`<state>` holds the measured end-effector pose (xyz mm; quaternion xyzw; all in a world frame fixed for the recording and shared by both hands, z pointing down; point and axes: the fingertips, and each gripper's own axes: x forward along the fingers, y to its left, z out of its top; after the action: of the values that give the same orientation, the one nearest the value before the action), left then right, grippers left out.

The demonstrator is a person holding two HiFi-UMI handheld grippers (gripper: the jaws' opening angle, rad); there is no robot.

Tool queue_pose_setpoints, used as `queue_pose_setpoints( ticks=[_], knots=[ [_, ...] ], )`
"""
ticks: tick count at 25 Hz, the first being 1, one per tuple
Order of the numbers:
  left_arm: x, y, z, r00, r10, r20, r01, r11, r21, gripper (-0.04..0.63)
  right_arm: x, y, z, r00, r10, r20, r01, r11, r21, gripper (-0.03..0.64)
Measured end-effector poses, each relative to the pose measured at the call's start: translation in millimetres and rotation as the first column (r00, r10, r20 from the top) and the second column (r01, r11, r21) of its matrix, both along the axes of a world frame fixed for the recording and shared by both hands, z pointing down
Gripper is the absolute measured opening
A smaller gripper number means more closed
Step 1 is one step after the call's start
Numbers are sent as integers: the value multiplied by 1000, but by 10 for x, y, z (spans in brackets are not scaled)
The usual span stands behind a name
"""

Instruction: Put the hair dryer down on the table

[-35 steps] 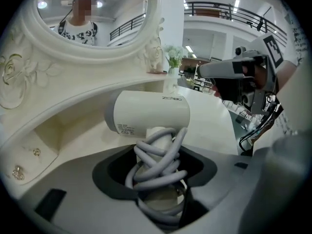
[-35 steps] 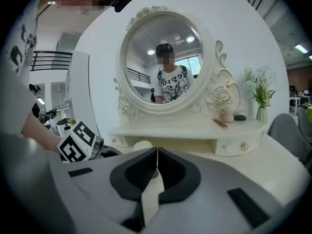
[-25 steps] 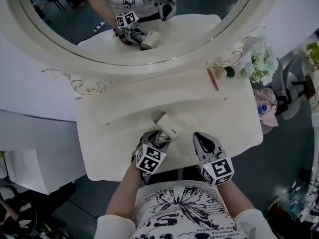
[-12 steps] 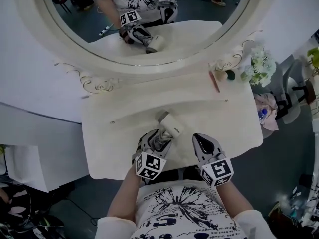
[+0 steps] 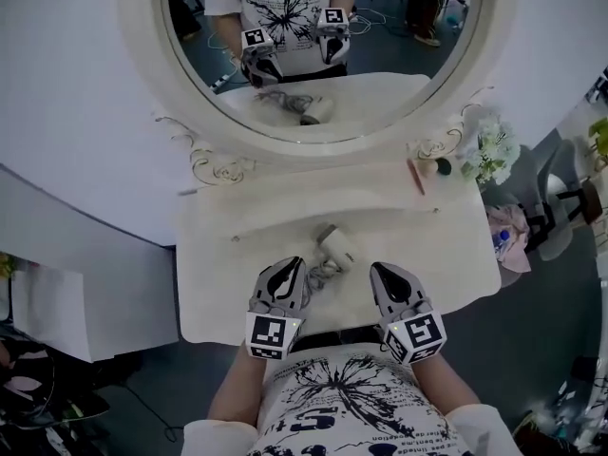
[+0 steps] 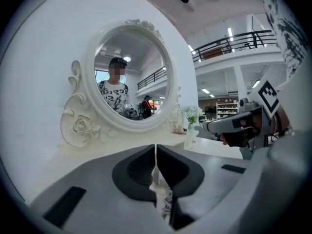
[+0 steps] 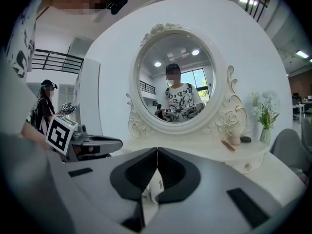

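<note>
Apparently the putting-down is done: the tabletop (image 5: 218,293) carries the hair dryer (image 5: 335,246) near the middle of its front edge, and nothing touches it. The left gripper (image 5: 288,268) has just been closing its jaws, with nothing between them. The right gripper (image 5: 382,272) is also pressed together and empty. I judge that the next move only needs to keep both clear of the dryer. Counted: one round mirror (image 5: 323,55), one tabletop, two grippers, one hair dryer, one bunch of flowers (image 5: 489,150) at the far right corner, and perhaps three small things beside it.

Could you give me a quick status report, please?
Left gripper just closed, empty; right gripper shut, empty. Dryer lying on table, not held. Nothing in the way.
</note>
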<state>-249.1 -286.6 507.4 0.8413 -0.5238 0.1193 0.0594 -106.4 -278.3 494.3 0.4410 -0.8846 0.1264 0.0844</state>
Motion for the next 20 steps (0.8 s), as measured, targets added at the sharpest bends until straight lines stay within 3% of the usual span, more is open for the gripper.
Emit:
queue_pose_setpoints(
  ticks=[4,8,20],
  knots=[
    [-150,75,-345,999,-38,10,37,996,83,21,-74,41,-169,1000,-4,1,4,998,57,18],
    [-277,191,-733,995,-67,-78,80,983,168,21,-191,114,-312,999,-44,-21,46,993,110,18],
    [-505,428,-937,986,-100,-132,122,979,165,21,-465,194,-475,993,-117,-5,116,983,140,18]
  ],
)
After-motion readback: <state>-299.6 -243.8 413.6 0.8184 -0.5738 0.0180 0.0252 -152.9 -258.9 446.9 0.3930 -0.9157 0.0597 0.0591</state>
